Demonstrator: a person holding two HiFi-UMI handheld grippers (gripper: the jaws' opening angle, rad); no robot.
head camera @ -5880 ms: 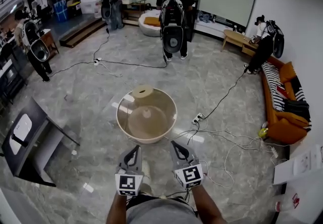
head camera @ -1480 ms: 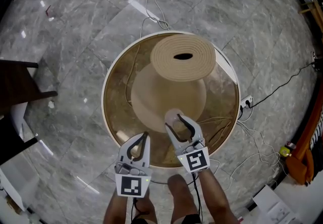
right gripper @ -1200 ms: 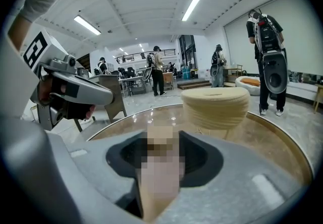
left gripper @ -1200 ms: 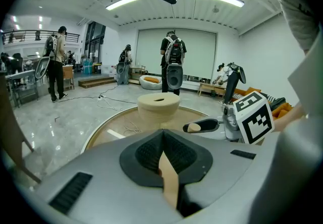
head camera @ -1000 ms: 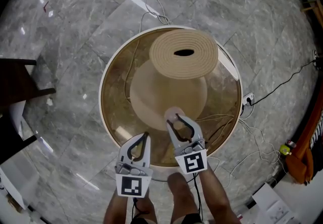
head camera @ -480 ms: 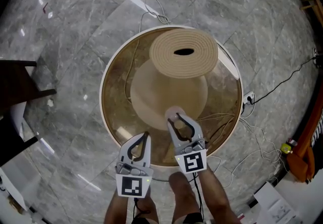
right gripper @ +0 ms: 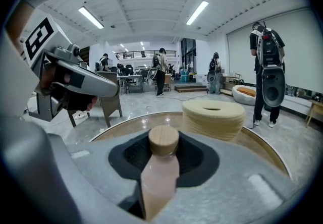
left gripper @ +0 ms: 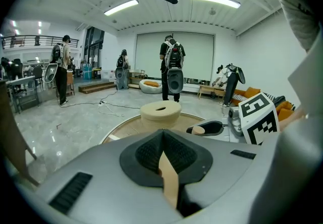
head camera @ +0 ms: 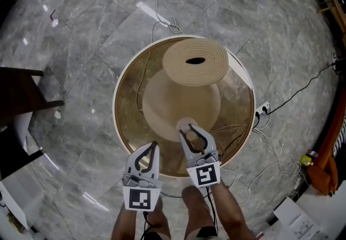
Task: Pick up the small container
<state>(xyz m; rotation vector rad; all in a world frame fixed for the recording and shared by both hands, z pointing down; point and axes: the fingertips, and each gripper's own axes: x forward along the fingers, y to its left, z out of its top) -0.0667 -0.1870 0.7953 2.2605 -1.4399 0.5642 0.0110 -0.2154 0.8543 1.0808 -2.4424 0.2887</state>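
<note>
The small container (right gripper: 160,175), a pale pink bottle with a round wooden lid (right gripper: 163,140), stands upright between my right gripper's jaws. In the head view the right gripper (head camera: 187,128) is shut on the small container (head camera: 186,124) over the near part of the round glass table (head camera: 115,110). My left gripper (head camera: 155,145) hovers just to its left over the table's near rim, its jaws shut with nothing between them. A thick beige coiled ring (head camera: 195,60) lies on the far side of the tabletop.
The table has a broad tan base (head camera: 162,98) under the glass. Cables and a power strip (head camera: 262,108) trail over the marble floor to the right. A dark piece of furniture (head camera: 21,95) stands at the left. People (right gripper: 266,66) stand farther off in the room.
Since the oldest frame I have come up to the table, and the right gripper now grips the container. Over the last second both grippers have barely moved.
</note>
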